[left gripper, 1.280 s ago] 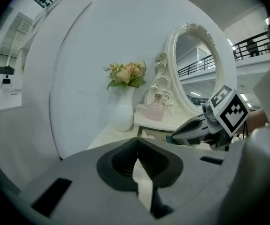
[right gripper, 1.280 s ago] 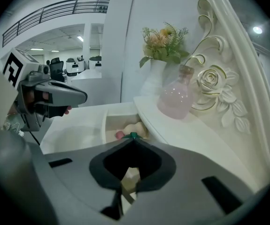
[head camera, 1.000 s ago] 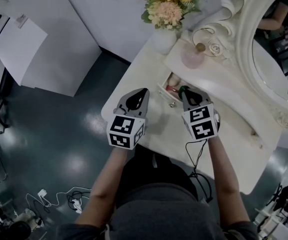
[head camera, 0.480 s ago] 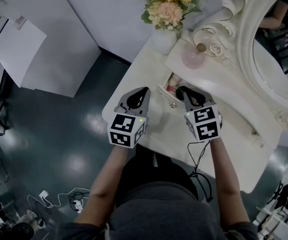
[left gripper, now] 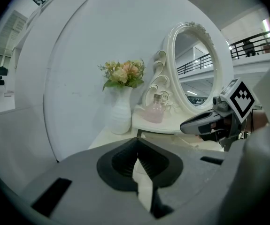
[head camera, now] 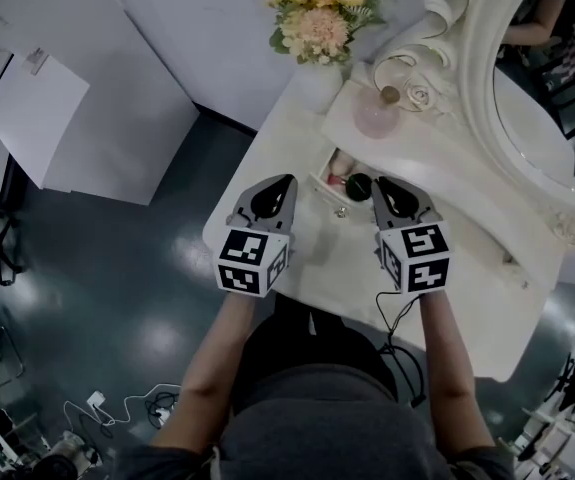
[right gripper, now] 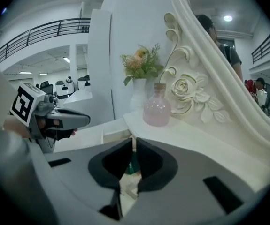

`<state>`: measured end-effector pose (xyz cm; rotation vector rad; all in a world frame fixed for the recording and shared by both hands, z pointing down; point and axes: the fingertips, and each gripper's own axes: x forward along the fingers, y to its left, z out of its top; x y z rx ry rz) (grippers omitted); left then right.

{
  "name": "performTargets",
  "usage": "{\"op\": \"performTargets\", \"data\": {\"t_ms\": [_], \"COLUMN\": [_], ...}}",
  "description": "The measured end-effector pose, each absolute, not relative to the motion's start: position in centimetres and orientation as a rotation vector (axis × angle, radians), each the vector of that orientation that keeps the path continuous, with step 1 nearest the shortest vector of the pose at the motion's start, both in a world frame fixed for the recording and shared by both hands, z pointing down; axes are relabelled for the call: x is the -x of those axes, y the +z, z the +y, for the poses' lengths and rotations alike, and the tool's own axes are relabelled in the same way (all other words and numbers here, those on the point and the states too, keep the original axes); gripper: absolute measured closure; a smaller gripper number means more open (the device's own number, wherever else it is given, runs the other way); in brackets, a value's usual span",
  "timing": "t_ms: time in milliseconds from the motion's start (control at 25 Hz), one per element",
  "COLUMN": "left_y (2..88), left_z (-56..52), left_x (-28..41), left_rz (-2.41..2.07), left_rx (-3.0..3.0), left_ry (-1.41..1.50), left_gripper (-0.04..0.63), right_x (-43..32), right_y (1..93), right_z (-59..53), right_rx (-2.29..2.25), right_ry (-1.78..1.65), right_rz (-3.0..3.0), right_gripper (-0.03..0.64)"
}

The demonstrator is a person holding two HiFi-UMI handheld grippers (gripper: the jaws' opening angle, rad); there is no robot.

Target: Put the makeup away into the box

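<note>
— Well, your right gripper (head camera: 387, 190) has its jaws drawn almost together, with nothing between the pads. The dark green round-capped makeup piece (head camera: 359, 183) sits just beside its tip, at the small white open box (head camera: 320, 180) on the white vanity table (head camera: 447, 268).

— And your left gripper (head camera: 279, 190) is pressed closed and empty, hovering just left of the box. The green piece seems to lie next to a pinkish item (head camera: 339, 165) inside, though you cannot tell from above whether it rests fully within.

— So lift the right gripper straight up and back, so that its tip does not catch the cap.

— Then look over the table; no other loose makeup shows. If the box needs closing, push its front squarely and slowly with the closed left jaws.
</note>
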<state>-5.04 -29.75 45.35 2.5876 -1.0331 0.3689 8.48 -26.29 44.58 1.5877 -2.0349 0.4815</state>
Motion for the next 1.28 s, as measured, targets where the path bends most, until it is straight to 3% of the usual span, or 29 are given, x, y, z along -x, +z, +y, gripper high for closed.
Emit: {"op": "performTargets", "data": {"t_ms": [1280], "left_y": [40.2], "left_z": [-28.0], "left_x": [3.3], "left_rz": [-1.133], "left_rx": [-2.697], "left_ry": [0.346], "left_gripper": [0.591], "right_x": [-13.7], "right_y": [36.9], "right_z": [-19.8], "right_rx": [-1.977], "right_ry": [0.414], "right_rz": [-2.223], "right_gripper": [0.612]}}
